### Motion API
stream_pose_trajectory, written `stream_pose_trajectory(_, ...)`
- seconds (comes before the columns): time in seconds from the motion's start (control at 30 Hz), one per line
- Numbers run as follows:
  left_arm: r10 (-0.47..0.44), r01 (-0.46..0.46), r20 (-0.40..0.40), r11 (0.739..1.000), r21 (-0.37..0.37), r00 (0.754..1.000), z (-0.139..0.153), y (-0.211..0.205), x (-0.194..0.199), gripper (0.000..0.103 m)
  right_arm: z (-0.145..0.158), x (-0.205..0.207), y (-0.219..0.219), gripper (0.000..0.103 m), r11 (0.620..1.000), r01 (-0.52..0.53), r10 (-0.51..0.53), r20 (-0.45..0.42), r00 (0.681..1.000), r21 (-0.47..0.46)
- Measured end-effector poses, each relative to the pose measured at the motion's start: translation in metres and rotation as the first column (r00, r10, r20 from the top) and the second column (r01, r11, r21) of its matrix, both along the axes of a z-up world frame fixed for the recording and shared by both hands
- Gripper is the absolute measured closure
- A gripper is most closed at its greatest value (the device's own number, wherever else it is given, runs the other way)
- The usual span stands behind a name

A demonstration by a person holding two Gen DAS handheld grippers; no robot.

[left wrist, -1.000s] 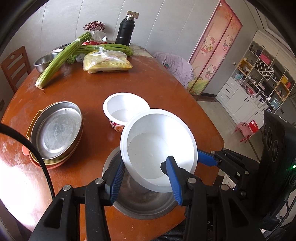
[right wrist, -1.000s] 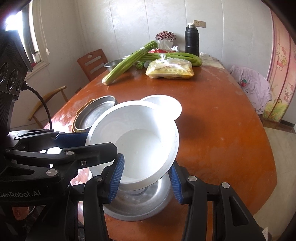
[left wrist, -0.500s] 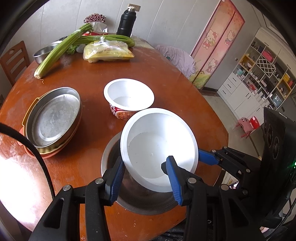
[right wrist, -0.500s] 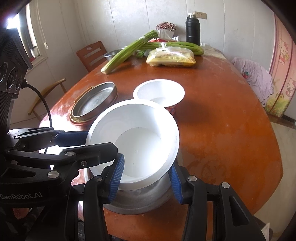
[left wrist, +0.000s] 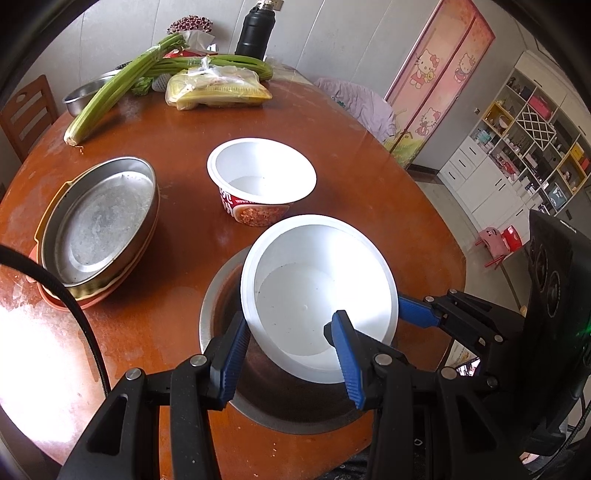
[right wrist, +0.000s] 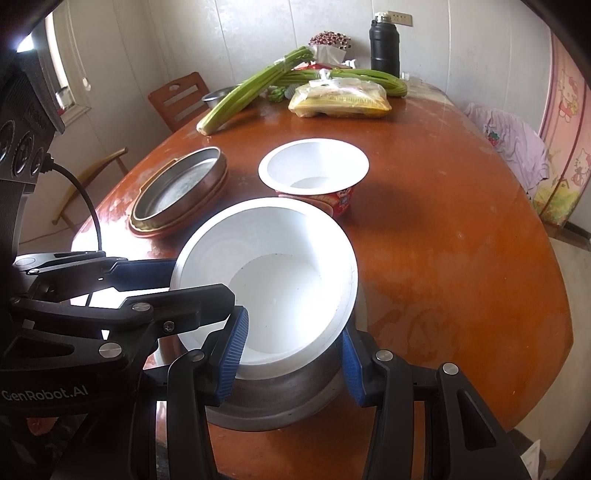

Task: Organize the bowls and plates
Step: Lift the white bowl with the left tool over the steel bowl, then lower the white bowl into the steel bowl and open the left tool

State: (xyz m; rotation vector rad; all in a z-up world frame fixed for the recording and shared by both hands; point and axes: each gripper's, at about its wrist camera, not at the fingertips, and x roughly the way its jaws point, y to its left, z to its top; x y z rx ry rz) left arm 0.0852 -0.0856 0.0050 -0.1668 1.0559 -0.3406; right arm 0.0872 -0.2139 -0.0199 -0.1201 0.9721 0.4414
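Your left tool (left wrist: 291, 347) and right tool (right wrist: 291, 354) each pinch the rim of one tilted bowl (left wrist: 325, 295), left tool on its left side, right tool on its right. That bowl sits over the metal bowl (left wrist: 280, 398) at the near desk (left wrist: 369, 177) edge, lower edge inside it. Behind them stands the cup bowl (left wrist: 260, 177). Left of that, the stacked pans (left wrist: 96, 225). At the far end: celery (left wrist: 118, 88) lying across a small bowl (left wrist: 79, 92), bagged food (left wrist: 218, 90) right of it, flask (left wrist: 255, 31) behind. A chair (right wrist: 181, 99) stands past the desk's left side.
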Motion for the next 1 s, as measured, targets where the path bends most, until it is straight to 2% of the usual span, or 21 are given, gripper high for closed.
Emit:
stream_pose_trajectory(0.57,0.016,-0.015,-0.015,0.999,0.049,1.0,-0.015,0.002,0.004,0.058,-0.009,0.003,0.005,0.053,1.0,-0.008,0.008,-0.007,1.0,-0.021)
stream_pose_trajectory(1.0,0.02,-0.02,0.012,0.997,0.071,1.0,-0.011,0.004,0.003,0.058,-0.003,-0.001,0.008,0.053,0.999,-0.012,0.012,0.022,1.0,-0.03)
